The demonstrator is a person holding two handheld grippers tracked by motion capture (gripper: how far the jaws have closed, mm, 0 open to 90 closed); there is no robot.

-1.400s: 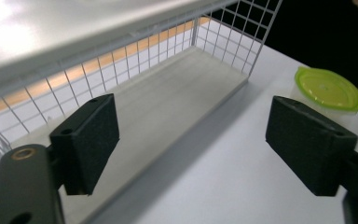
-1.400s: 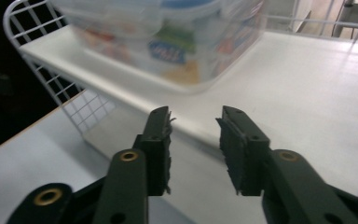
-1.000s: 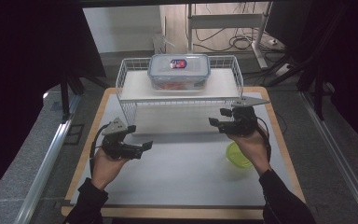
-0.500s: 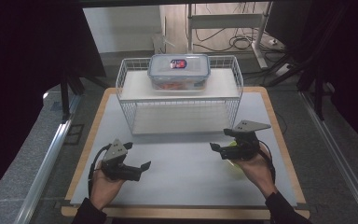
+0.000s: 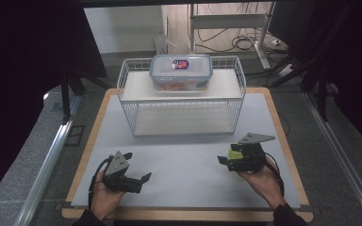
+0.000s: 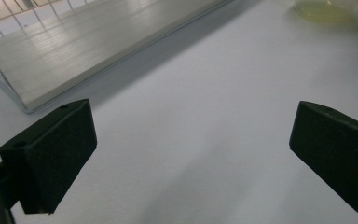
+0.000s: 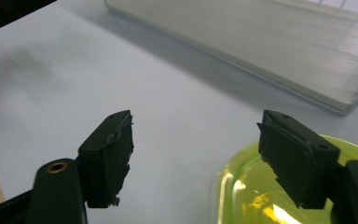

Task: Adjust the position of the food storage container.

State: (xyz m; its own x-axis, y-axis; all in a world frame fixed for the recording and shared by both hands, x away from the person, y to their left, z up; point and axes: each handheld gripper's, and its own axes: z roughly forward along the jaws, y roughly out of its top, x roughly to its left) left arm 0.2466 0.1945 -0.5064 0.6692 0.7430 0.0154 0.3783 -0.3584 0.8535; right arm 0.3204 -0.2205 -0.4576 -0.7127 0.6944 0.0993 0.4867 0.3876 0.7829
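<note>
White table mat (image 5: 184, 155) on a wood-edged table carries one wire rack (image 5: 181, 96), far centre, with one clear lidded container (image 5: 181, 71) on its top shelf, long axis running left-right across the table, red contents blurred inside. One yellow-green dish (image 7: 279, 186), translucent, sits on the mat near right; in the high view it is mostly under the right gripper (image 5: 235, 157), only a sliver showing. Key relation: the dish lies directly below and slightly to the right-jaw side of the right gripper; in the right gripper view one jaw hangs over the dish's rim area, the other over bare mat, so the dish is off-centre between them, not gripped. Round-ish, no clear long axis. Right gripper is by far the nearer one; left gripper (image 5: 127, 179) is well apart, near left, and sees the dish only far off at the top corner of the left gripper view (image 6: 326, 9). Right jaws: spread wide, nothing between them. Left jaws: spread wide, nothing held, bare mat below, rack base ahead. Judgement: next move probably a shift of the right gripper toward the dish to straddle its rim, then close. Counts: rack one, container one, dish one, grippers two, hands two.
</note>
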